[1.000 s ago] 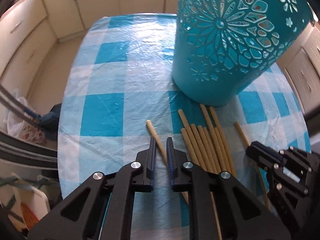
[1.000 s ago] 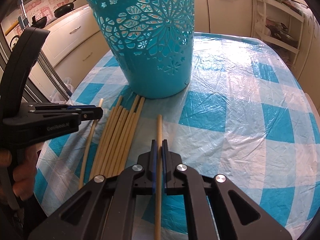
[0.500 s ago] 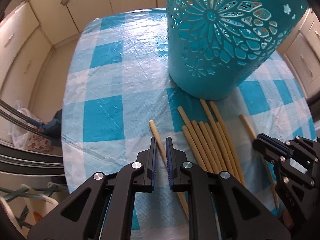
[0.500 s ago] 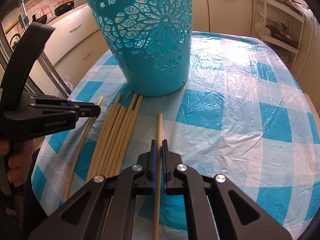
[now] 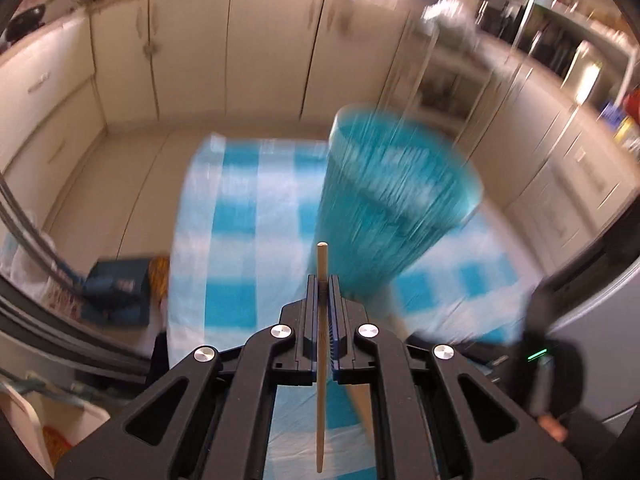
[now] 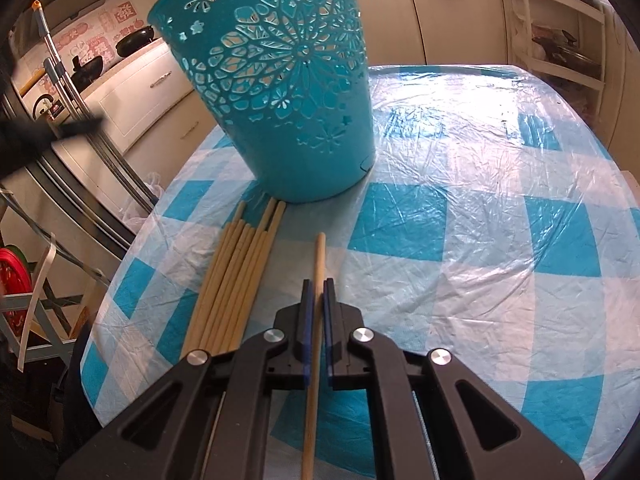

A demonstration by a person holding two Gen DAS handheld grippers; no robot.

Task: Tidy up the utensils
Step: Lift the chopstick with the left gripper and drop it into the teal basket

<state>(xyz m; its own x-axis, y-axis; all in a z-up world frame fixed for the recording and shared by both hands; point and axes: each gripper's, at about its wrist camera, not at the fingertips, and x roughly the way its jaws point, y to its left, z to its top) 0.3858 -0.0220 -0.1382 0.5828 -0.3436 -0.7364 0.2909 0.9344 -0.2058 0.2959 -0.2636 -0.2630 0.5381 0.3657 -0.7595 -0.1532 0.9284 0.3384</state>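
Note:
My left gripper point(image 5: 322, 286) is shut on a wooden chopstick point(image 5: 321, 360) and holds it high above the table, below and left of the rim of the teal cut-out basket point(image 5: 396, 208), which is motion-blurred. My right gripper point(image 6: 317, 292) is shut on another chopstick point(image 6: 319, 256), low over the checked tablecloth. A bundle of several chopsticks point(image 6: 236, 276) lies just left of it, tips near the basket's point(image 6: 280, 92) base. The left gripper shows as a dark blur point(image 6: 36, 136) at the left edge of the right wrist view.
The blue-and-white checked tablecloth point(image 6: 500, 220) covers an oval table. Cream cabinets point(image 5: 192, 48) stand behind it. A rack point(image 6: 560, 28) with pans stands at the far right. A blue box point(image 5: 116, 292) lies on the floor left of the table.
My left gripper has lifted its chopstick off the table and risen fast, now looking down on the basket. My right gripper has raised its chopstick slightly and stays near the bundle.

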